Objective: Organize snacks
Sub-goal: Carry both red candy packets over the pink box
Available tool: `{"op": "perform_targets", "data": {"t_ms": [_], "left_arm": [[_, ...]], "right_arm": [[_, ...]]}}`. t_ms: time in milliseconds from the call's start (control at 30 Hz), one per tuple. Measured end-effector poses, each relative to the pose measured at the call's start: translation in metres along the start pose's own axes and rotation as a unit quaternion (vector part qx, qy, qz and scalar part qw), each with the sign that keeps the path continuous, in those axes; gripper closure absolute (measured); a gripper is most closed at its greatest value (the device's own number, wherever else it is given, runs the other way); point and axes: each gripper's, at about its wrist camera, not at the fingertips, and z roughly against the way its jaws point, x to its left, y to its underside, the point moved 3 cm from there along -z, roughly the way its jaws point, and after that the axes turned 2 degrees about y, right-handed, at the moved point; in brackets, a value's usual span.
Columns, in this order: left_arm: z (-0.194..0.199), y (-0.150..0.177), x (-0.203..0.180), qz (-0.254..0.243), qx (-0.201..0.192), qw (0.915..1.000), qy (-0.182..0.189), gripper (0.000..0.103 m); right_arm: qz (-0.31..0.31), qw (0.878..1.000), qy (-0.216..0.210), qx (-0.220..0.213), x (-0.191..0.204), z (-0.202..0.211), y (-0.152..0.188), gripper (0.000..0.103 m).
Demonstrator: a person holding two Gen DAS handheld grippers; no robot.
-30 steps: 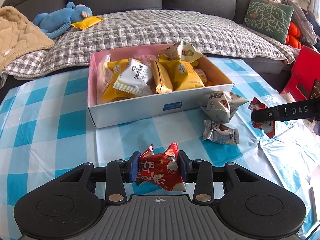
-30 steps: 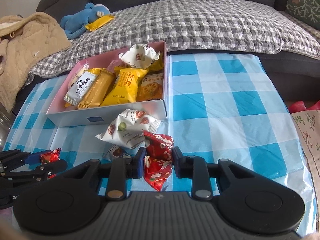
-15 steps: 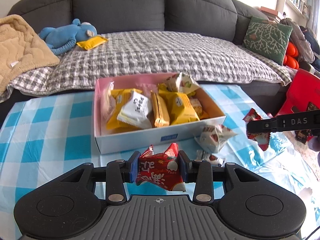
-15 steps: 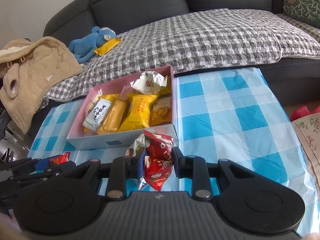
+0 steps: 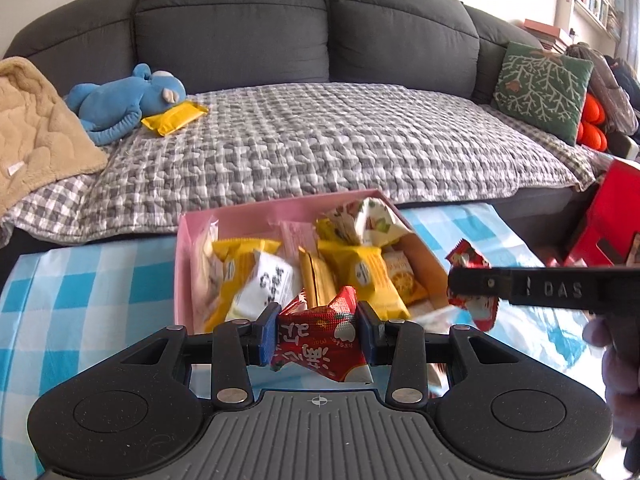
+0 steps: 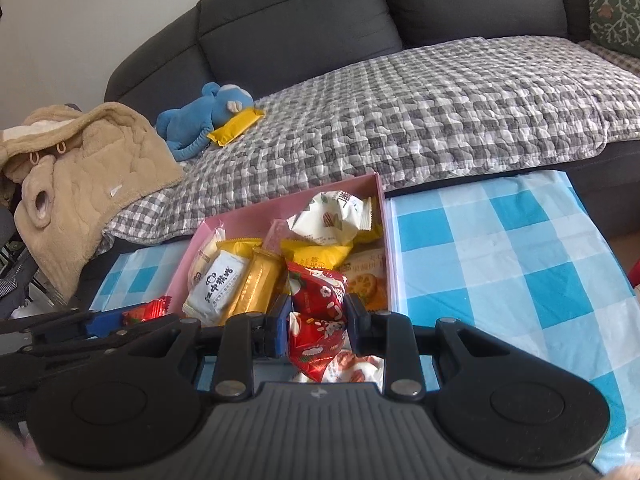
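Red packets: each gripper carried one crinkled red foil snack packet; the left packet (image 5: 320, 340) sat clamped crosswise between the pads, the right packet (image 6: 318, 320) hung upright with its tail below the pads.
Left gripper (image 5: 318, 332): narrowed onto its packet, both blue pads pressing the foil, held above the near edge of the box.
Right gripper (image 6: 318, 326): almost fully closed, pinching its packet at a thin waist, near the box's near-right corner.
Box (image 5: 184, 264): pink-walled, open-topped, on the checked tablecloth (image 6: 520, 248); it already held yellow packets (image 5: 360, 276), a white packet with black lettering (image 6: 216, 284) and a white nut-print packet (image 6: 336, 216) at the far right.
Free space: judged scarce; the contents lay piled, so a drop on top looked likelier than a slot between packets.
Doing it well: each packet should probably be carried clear past the near wall before the pads part, low enough that the light foil does not bounce back out.
Spacing: the two grippers stood close side by side, so releasing one at a time, left packet to the left part and right packet to the right part, would avoid a knock.
Risk: foil may cling to a pad; a small shake or a wider spread may be needed.
Surroundings: beyond the table lay a grey sofa (image 5: 240, 20) with a checked quilt (image 6: 400, 112), a blue plush toy (image 5: 128, 100) and a stray yellow packet (image 5: 176, 118).
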Motion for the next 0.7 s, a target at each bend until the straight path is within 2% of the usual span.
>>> {"op": "perform_targets", "data": {"t_ms": [467,600,667,700], "left_arm": [[-0.082,-0.045,0.016,0.015,-0.002,0.9992,-0.037,0.065],[-0.093,-0.052,0.02,0.022,-0.009,0.999,-0.039,0.063],[-0.097,-0.055,0.023,0.026,-0.014,0.9987,-0.042,0.06],[-0.097,-0.055,0.023,0.028,-0.017,0.9985,-0.043,0.056]], "right_arm": [[-0.016,1.0,-0.007,-0.003,-0.011,-0.034,-0.008,0.076],[-0.015,1.0,-0.011,-0.006,-0.01,-0.035,-0.01,0.07],[-0.015,1.0,-0.009,-0.009,-0.011,-0.035,-0.011,0.061],[-0.016,1.0,-0.007,-0.01,-0.011,-0.035,-0.01,0.056]]}}
